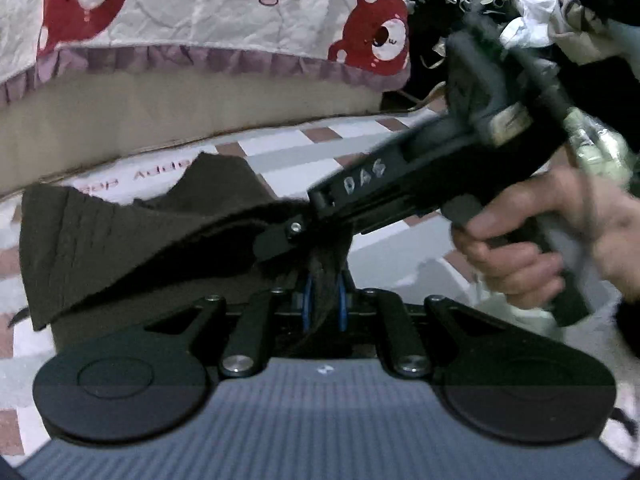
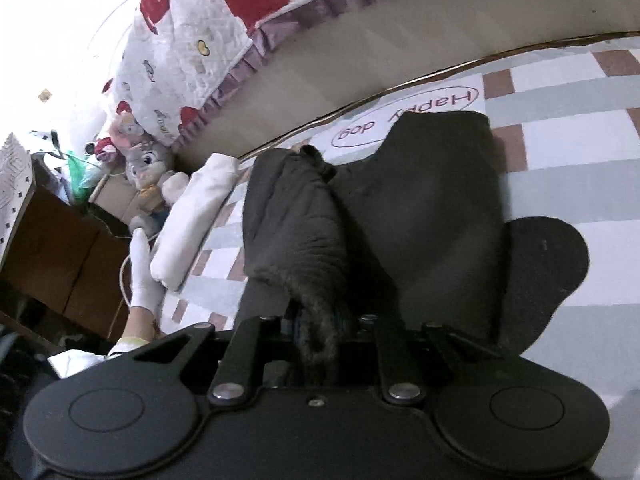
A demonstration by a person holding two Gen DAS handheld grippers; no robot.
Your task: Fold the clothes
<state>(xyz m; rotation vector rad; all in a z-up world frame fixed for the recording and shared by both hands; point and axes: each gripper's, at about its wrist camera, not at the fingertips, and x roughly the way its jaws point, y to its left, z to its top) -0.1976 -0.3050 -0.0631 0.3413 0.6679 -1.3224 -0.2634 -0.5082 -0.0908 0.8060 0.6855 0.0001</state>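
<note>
Both my left tongs (image 1: 323, 300) and right tongs (image 2: 316, 332) pinch the dark garment (image 2: 420, 208), lifted over the checked bed (image 2: 560, 152). A white roll (image 2: 192, 216) lies at the bed's edge, a quilt (image 1: 220, 12) beyond.

I count one dark cloth (image 2: 420, 200), two grippers (image 1: 323, 304) (image 2: 320, 344) (both pinch it), one white roll (image 2: 192, 216), one white sock (image 2: 142, 276) and one bunny toy (image 2: 146, 164).

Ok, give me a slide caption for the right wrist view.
Right tongs shut on a bunched dark garment lying over the checked bedsheet, beside a rolled white cloth.
</note>
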